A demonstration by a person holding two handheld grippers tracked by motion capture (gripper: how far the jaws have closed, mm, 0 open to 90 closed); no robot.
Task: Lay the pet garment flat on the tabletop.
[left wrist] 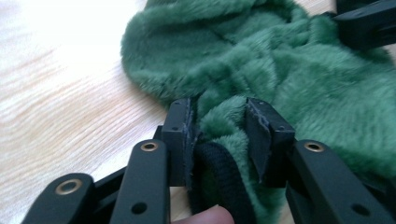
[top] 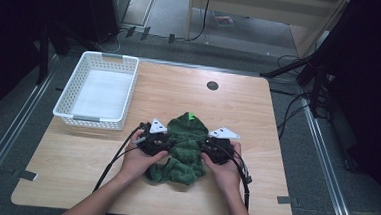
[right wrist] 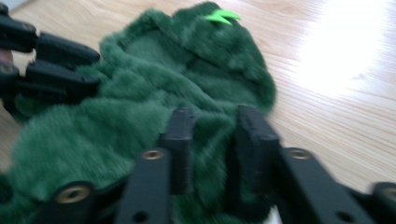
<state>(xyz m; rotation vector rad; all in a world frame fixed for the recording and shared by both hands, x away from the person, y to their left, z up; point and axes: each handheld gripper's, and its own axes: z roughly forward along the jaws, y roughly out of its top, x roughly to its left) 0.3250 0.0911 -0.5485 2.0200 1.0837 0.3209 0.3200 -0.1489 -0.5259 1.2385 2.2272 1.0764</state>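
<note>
High view: green fleece garment lies mid-table, long axis running away from you, neon-green tag at the far end. Your left tongs sit on its left edge, right tongs on its right edge, equally near.

Left gripper view: jaws partly apart, a fold of fleece and a black cuff between them, pads touching the pile on both sides.

Right gripper view: blurred; jaws partly apart astride a fleece ridge, grip can't be confirmed. No readable writing on the tag.
</note>
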